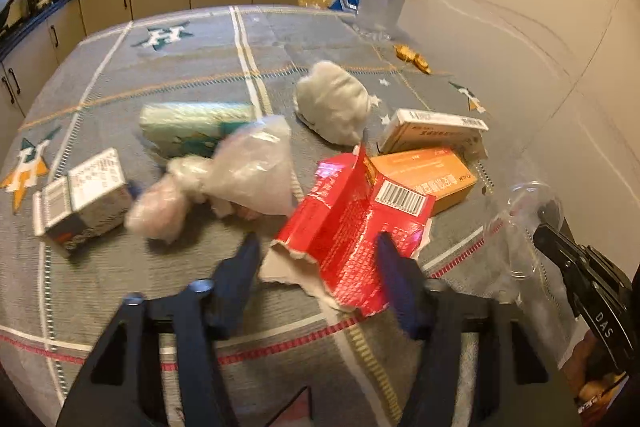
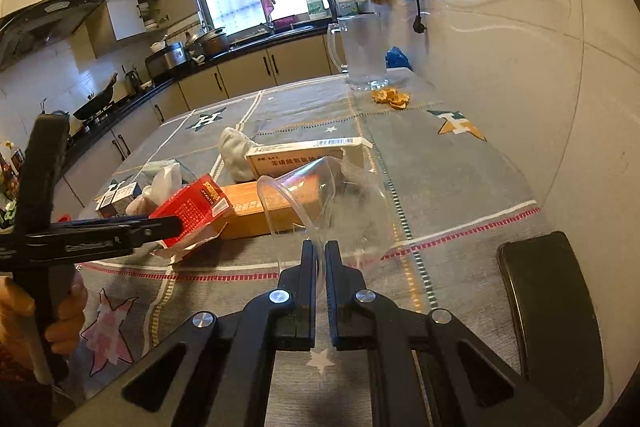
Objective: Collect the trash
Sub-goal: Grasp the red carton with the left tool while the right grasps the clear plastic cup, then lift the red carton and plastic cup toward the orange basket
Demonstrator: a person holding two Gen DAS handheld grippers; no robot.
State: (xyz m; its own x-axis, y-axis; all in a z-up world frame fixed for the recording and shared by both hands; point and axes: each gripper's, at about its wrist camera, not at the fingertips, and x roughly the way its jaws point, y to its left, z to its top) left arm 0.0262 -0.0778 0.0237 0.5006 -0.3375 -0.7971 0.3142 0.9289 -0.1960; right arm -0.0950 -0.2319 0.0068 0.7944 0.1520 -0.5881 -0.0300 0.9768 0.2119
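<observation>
Right tool (image 2: 320,251) pinching clear cup (image 2: 340,199) rim

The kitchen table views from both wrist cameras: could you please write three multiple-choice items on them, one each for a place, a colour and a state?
1. Where does the glass jug stand?
A. at the table's far end
B. on the counter
C. on the floor

2. What colour is the torn carton between the left gripper fingers?
A. blue
B. red
C. green

3. What is the right gripper doing?
A. standing wide open
B. clamping a clear plastic cup
C. holding a box

Answers:
1 A, it stands on the tablecloth near the wall.
2 B, its printed faces are red.
3 B, its fingers pinch the cup's rim.
</observation>
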